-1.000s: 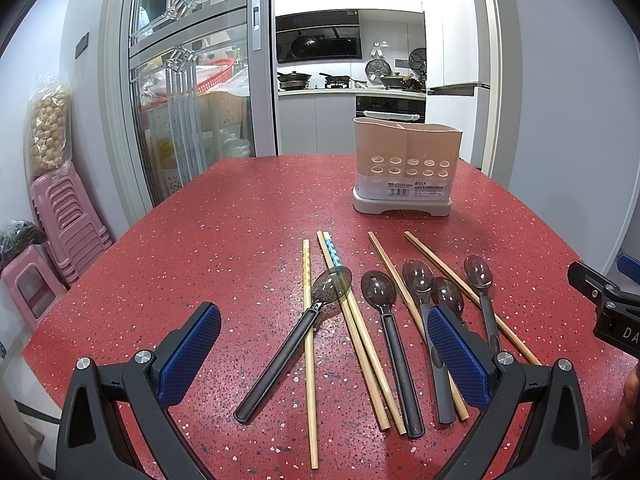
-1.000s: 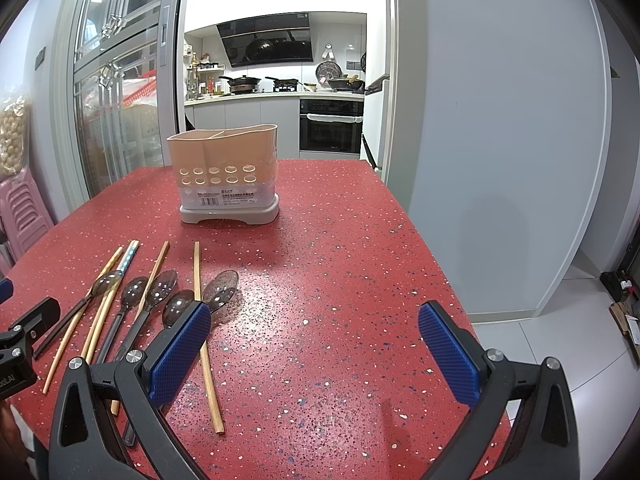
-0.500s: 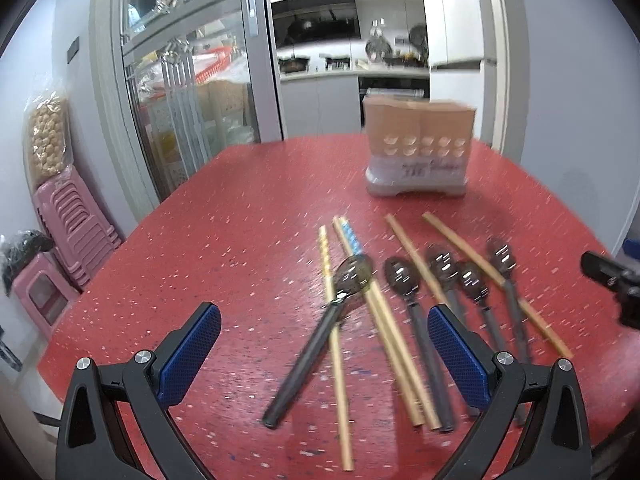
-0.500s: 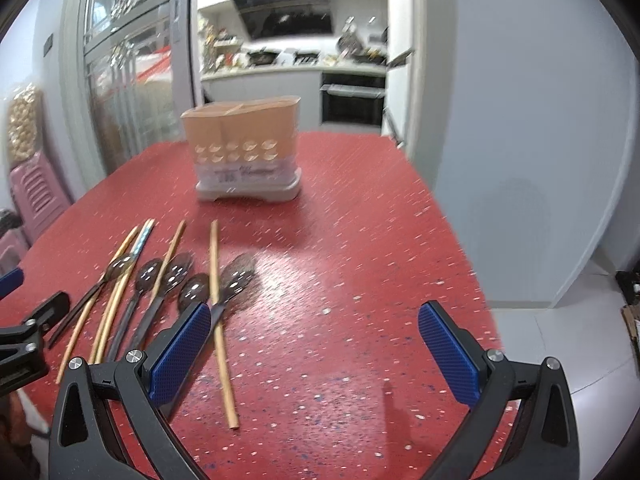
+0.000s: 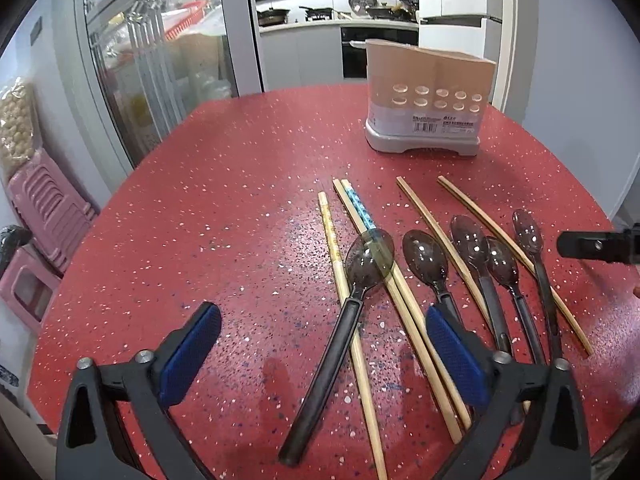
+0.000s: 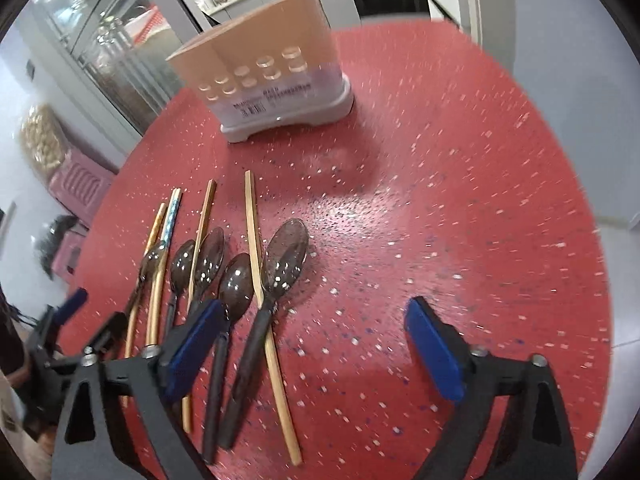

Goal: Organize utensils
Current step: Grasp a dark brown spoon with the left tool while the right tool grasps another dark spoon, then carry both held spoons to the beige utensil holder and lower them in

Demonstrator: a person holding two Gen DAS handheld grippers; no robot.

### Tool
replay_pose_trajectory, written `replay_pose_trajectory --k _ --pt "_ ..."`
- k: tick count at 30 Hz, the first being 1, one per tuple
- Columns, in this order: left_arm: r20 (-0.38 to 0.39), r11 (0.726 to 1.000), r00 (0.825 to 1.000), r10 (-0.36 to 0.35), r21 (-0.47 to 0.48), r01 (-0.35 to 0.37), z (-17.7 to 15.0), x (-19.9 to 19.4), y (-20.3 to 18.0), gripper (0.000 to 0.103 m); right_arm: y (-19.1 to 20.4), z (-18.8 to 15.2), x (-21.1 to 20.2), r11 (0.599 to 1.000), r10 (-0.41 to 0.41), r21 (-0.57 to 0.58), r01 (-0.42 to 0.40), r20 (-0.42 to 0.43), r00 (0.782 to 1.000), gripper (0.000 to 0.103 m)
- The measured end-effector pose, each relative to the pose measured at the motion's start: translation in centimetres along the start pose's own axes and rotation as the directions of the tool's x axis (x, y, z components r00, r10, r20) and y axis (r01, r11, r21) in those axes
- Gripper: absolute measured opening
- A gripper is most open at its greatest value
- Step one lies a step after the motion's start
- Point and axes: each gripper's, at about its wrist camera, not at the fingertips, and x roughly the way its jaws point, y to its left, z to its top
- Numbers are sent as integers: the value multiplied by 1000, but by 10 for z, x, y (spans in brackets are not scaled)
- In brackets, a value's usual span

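Several dark plastic spoons and wooden chopsticks lie in a loose row on the red speckled table (image 5: 240, 208). A beige utensil holder (image 5: 426, 100) stands upright behind them; it also shows in the right wrist view (image 6: 272, 80). My left gripper (image 5: 320, 344) is open and empty, low over the leftmost spoon (image 5: 340, 320). My right gripper (image 6: 316, 340) is open and empty, its left finger over the spoon handles, near the rightmost spoon (image 6: 276, 276) and a chopstick (image 6: 260, 264).
Glass cabinet doors (image 5: 160, 60) and pink stools (image 5: 44, 216) stand left of the table. A kitchen shows behind. The table's right edge (image 6: 592, 200) drops to a tiled floor. The other gripper's tip (image 5: 596, 246) shows at the right.
Both grippers have moved forward and down toward the utensils. The right gripper has tilted and swung left over the spoons. Both stay open.
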Motion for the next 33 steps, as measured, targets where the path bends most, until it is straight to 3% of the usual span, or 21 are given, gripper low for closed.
replay_pose_trajectory --k 9,10,12,16,19,21,33 --pt "-72 1000 997 -19 7 20 6 21 1 102 1 19 16 996 87 30 -86 -39 995 62" --pt "-78 1000 997 -23 9 24 6 22 1 93 3 20 18 995 95 29 -93 -44 995 55" --pt "-100 999 994 -31 10 32 7 27 2 88 6 20 22 994 110 26 -109 -58 992 45" --pt "-110 998 992 -60 -2 60 5 29 6 67 6 23 31 991 128 37 -126 -87 988 10" --pt "-111 997 991 -74 -1 74 6 29 8 41 2 23 33 988 145 57 -140 -88 985 6" --pt "-108 997 991 -80 -3 80 5 29 8 37 0 22 32 988 149 60 -144 -82 985 5" --pt "-43 985 991 -130 -117 125 14 11 28 37 -1 30 18 981 195 29 -194 -51 979 2"
